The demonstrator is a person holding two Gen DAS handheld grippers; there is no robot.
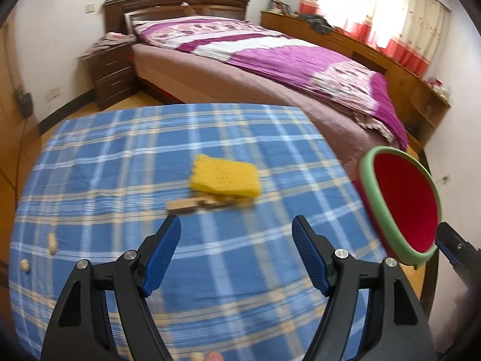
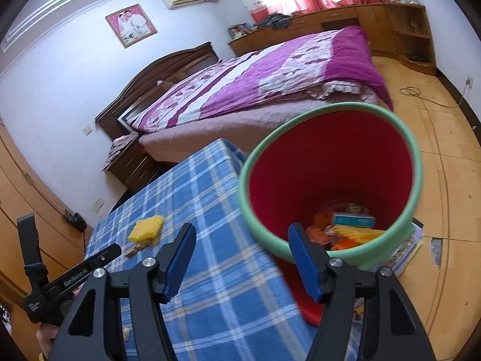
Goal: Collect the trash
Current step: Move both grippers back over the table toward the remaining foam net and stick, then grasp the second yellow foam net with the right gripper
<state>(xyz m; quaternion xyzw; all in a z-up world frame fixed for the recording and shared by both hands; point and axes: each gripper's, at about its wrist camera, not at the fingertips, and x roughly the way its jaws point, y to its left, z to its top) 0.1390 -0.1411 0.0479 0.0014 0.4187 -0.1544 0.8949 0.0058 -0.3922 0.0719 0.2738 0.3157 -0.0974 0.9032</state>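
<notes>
Standing beside the table, I saw the left gripper [image 1: 236, 225] held over the blue plaid tablecloth [image 1: 120, 156] with its blue pads wide apart and nothing between them. Just beyond its fingertips, toward the far edge of the cloth, lay a yellow sponge [image 1: 224, 176], folded, and against the sponge's near side rested a small wooden piece [image 1: 192, 204], blurred so that I could not tell what it was. Near the left edge of the cloth sat two peanut-like scraps [image 1: 52, 242], one beyond the other, well apart from the sponge.

The right gripper [image 2: 240, 234] also had its jaws spread and gripped nothing. Its right pad overlapped the near rim of the red bin [image 2: 330, 162] in the right wrist view, though whether it touched that pale green rim [image 2: 416, 168] I could not tell. The bin stood off the right edge of the table, tilted toward the camera, and inside, at the bottom, lay collected rubbish [image 2: 345, 228]: orange and yellow wrappers and a small teal box. The bin seemed to rest on a low stack of printed paper or boxes [image 2: 412, 246] on the wooden floor [image 2: 436, 120].

From the left wrist the same bin showed at the right edge of the cloth, its mouth turned toward the table. Behind the table stood a bed [image 1: 270, 54] with a purple and white cover, a dark nightstand [image 1: 111, 72] beside it, and a long wooden cabinet [image 1: 375, 57] under red curtains
</notes>
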